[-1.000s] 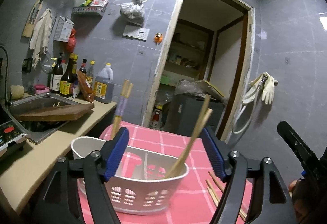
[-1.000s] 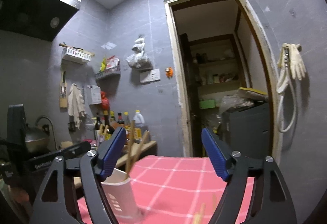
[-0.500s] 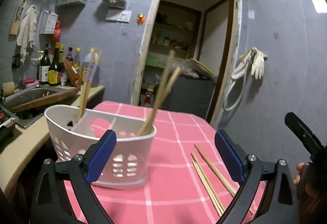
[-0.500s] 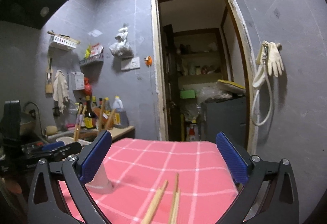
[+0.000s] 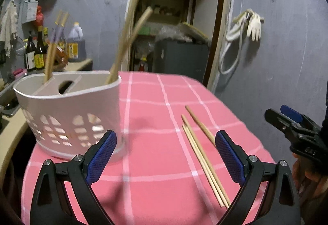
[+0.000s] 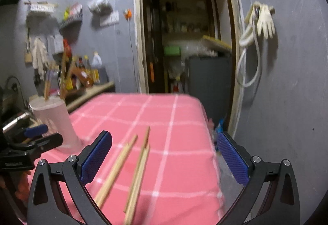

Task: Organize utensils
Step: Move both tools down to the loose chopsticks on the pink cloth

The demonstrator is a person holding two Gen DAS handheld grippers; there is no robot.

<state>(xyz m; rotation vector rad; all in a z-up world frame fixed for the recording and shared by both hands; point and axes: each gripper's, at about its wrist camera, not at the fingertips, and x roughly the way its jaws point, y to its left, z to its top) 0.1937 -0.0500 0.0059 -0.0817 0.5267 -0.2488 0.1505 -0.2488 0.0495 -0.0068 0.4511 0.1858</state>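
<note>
While both tools are held low over the pink checked worktop (image 5: 155,163), the left tool (image 5: 166,155) has its two blue pads spread wide apart with nothing between them, and the right tool (image 6: 164,155) is likewise spread wide and empty.

Nearest the left tool lie three loose chopsticks (image 5: 202,160) flat on the cloth: two run side by side, touching along their length, and the third lies just beside them on the right, angled slightly away, its near end hidden behind the right-hand pad. In the right wrist view the same three chopsticks (image 6: 135,171) lie between the spread pads, blurred.

Farther off to the left stands one white basket (image 5: 67,114) with a slotted wall, resting on the worktop near its left edge. It is split by a divider into compartments. Four chopsticks stand in it: two pale ones (image 5: 128,40) lean in the right compartment, and two with purple bands (image 5: 53,48) stand in the left one.

Beyond, several bottles (image 5: 39,52) stand on a counter against the grey wall, and one pair of gloves (image 5: 254,23) hangs right of the doorway.
</note>
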